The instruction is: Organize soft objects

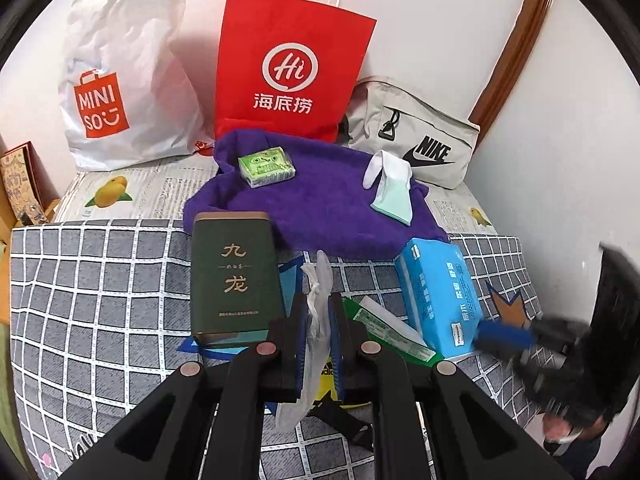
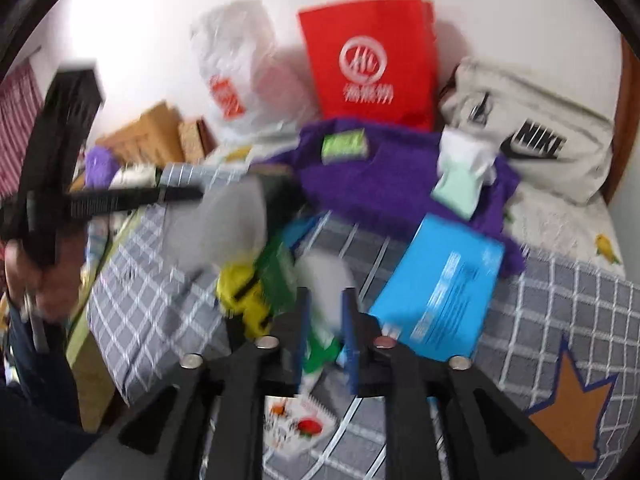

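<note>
Left wrist view, L to R: white Miniso bag [image 1: 120, 80] against the wall, red bag [image 1: 288, 68] beside it, grey Nike pouch [image 1: 416, 136] at the back right. In front of those, a purple towel [image 1: 312, 208] lies bunched on the bed, w/ a green packet [image 1: 267, 167] on its left part and a white-and-mint sock [image 1: 390, 184] on its right. Nearer, on the checked blanket [image 1: 100, 288]: dark green tin [image 1: 234, 276] flat at left, blue tissue pack [image 1: 440, 296] at right, a green-and-white packet [image 1: 388, 332] between them.

Left gripper [image 1: 319, 312] is clenched on a thin clear plastic bag [image 1: 316, 320], which sticks up above the pads and hangs below them.

Right wrist view is badly motion-blurred. Right gripper [image 2: 326, 332] has its jaws apart w/ a gap, nothing clearly held; something white [image 2: 326, 276] and blurred sits just past the tips, can't tell what. Yellow item [image 2: 244, 300] to the left of the tips, tissue pack to the right.
</note>
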A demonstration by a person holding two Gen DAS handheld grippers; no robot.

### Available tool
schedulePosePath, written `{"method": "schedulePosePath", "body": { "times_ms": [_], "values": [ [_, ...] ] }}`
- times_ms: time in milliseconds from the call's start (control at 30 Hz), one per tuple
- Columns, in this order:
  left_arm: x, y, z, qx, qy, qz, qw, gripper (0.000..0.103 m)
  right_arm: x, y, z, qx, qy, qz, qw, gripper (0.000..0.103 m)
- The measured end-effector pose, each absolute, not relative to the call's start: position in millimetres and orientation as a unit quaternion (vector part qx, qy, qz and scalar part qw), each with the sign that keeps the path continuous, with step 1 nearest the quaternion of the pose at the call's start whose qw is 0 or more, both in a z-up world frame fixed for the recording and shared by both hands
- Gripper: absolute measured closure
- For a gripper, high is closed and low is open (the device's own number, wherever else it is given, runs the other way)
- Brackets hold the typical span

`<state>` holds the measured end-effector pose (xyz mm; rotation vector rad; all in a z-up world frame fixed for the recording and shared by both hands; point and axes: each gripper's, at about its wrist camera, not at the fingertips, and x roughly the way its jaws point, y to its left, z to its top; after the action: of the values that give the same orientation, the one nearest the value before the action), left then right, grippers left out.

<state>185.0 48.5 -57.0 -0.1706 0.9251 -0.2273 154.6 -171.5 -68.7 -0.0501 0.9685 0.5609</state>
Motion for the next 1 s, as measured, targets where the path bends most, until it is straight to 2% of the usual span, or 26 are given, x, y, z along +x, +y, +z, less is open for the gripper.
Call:
{"method": "schedulePosePath", "body": {
  "times_ms": [100, 133, 167, 433, 533, 700, 833, 900, 1000],
  "values": [
    [186.1, 46.6, -63.1, -0.084, 0.451, -0.115, 0.881, 0.092, 136.7, -168.5, -85.6, -0.024, 0.481, 0.276, 0.832, 0.068],
    [186.3, 45.9, -65.1, -0.084, 0.453, -0.117, 0.88, 0.092, 130.3, -168.0, -91.4, -0.022, 0.488, 0.282, 0.826, 0.06],
    [186.2, 45.6, -66.8, -0.085, 0.455, -0.118, 0.878, 0.092, 126.3, -168.0, -96.6, -0.022, 0.491, 0.283, 0.824, 0.056],
    [176.6, 44.5, -79.9, -0.089, 0.467, -0.134, 0.869, 0.092, 96.7, -172.6, -136.2, -0.013, 0.523, 0.275, 0.807, 0.052],
    [172.5, 44.5, -82.1, -0.09, 0.468, -0.138, 0.868, 0.092, 90.7, -168.2, -143.0, -0.02, 0.52, 0.272, 0.81, 0.042],
    [165.8, 46.1, -81.4, -0.091, 0.466, -0.142, 0.869, 0.092, 88.9, -155.7, -153.4, -0.064, 0.505, 0.258, 0.821, 0.035],
    [161.3, 49.3, -83.0, -0.092, 0.468, -0.138, 0.868, 0.092, 88.7, -149.4, -161.6, -0.081, 0.503, 0.255, 0.822, 0.035],
    [159.0, 50.8, -84.4, -0.092, 0.47, -0.134, 0.868, 0.092, 85.1, -148.3, -160.6, -0.086, 0.499, 0.257, 0.823, 0.04],
    [157.3, 52.8, -86.5, -0.095, 0.473, -0.129, 0.866, 0.092, 81.5, -151.5, -155.9, -0.082, 0.499, 0.264, 0.822, 0.067]
  ]
}}
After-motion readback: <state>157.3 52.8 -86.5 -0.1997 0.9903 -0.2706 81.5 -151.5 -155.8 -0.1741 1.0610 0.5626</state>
